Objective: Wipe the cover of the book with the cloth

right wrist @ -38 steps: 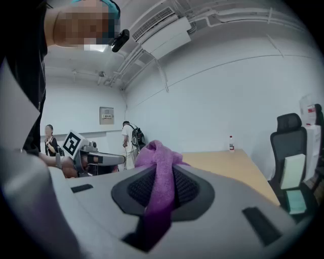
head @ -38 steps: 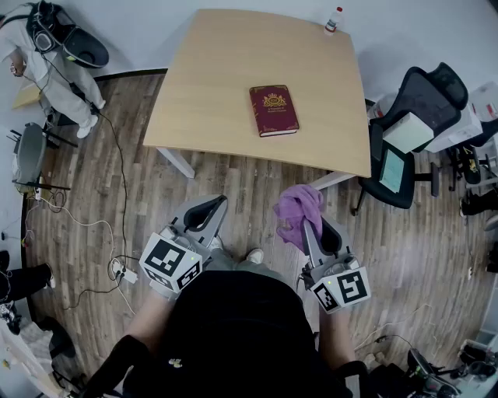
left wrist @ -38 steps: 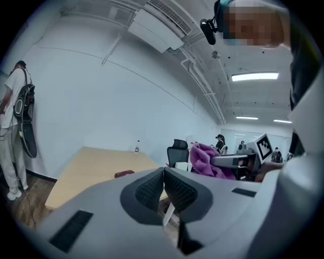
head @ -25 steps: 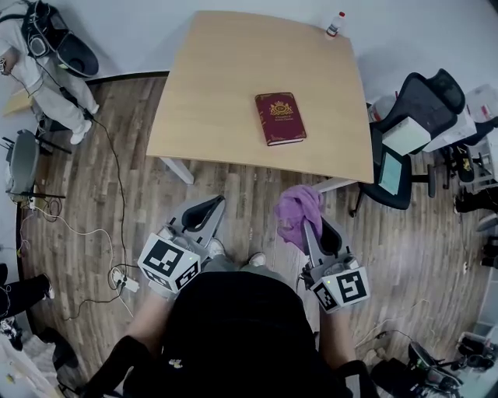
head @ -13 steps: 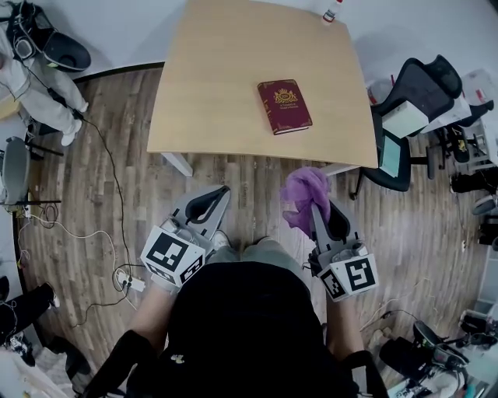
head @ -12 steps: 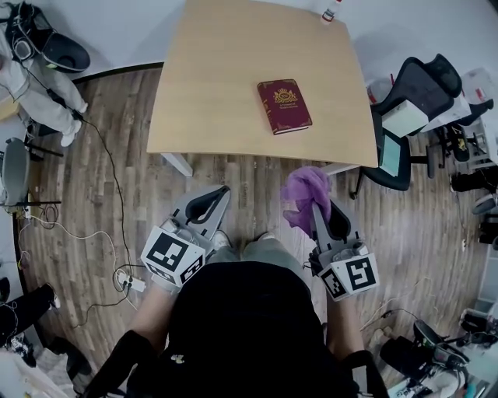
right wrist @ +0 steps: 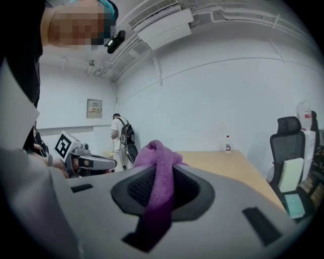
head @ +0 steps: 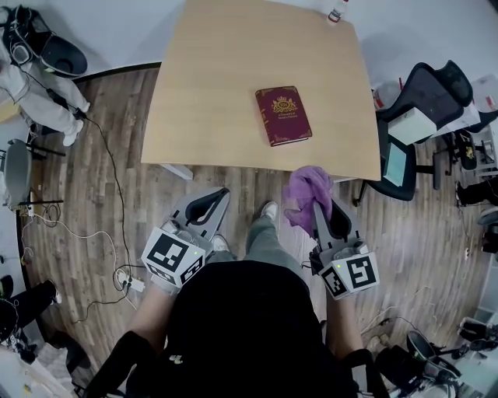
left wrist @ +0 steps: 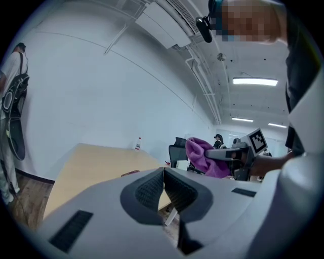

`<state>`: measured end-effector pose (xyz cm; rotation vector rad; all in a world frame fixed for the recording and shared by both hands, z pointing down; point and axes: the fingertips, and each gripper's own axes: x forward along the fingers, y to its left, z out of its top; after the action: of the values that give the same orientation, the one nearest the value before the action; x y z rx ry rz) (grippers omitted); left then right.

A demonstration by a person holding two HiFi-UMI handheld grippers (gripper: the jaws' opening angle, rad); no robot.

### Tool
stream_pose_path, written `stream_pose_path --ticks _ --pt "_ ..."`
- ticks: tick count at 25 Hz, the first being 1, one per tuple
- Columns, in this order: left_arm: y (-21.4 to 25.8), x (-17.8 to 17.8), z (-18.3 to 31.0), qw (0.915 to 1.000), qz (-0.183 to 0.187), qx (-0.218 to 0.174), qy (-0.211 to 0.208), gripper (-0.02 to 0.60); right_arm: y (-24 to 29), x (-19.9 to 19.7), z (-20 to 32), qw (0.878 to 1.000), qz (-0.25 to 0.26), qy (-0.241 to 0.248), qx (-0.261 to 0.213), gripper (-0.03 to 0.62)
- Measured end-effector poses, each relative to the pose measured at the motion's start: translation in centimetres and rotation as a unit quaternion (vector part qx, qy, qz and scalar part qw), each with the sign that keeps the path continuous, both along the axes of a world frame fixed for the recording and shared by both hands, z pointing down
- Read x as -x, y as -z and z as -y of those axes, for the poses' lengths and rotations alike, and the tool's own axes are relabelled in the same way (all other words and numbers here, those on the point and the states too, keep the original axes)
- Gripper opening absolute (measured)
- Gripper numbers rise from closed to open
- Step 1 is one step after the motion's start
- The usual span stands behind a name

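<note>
A dark red book (head: 283, 115) with a gold crest lies flat on the wooden table (head: 218, 70), near its front right part. My right gripper (head: 317, 204) is shut on a purple cloth (head: 306, 195), held over the floor just short of the table's front edge; the cloth (right wrist: 158, 167) bunches up between the jaws in the right gripper view. My left gripper (head: 208, 208) is shut with nothing in it, also over the floor, left of the right one. From the left gripper view (left wrist: 164, 188) the book (left wrist: 130, 173) shows only as a thin edge on the table (left wrist: 91, 167).
A small bottle (head: 335, 15) stands at the table's far right corner. Black office chairs (head: 424, 101) with a white box sit to the right. Cables (head: 101, 225) run across the wooden floor at left, where a person (head: 35, 70) in white stands. My foot (head: 267, 210) is stepped forward.
The table and book have shifted slightly in view as I step forward; a leg and foot now show between the grippers. Both grippers keep their hold and pose.
</note>
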<state>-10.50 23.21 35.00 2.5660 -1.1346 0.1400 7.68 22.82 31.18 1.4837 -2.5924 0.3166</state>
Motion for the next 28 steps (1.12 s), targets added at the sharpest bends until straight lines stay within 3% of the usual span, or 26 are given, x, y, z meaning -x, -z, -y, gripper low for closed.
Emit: stream_pose_path --ticks 15,21,28 --pt "0.6 -10.3 11.8 0.9977 0.037 0.011 0.056 0.020 -1.5 -9.7 12.8 0.997 0.040 0.057 0.016 0.084" --pt "-0.8 -12.3 14.1 0.9960 0.048 0.027 0.070 0.020 -2.6 -11.5 15.3 0.996 0.054 0.067 0.029 0.084" --pt "-2.1 -13.1 17.0 0.9965 0.051 0.040 0.053 0.020 -3.5 -11.4 18.3 0.996 0.045 0.068 0.041 0.084"
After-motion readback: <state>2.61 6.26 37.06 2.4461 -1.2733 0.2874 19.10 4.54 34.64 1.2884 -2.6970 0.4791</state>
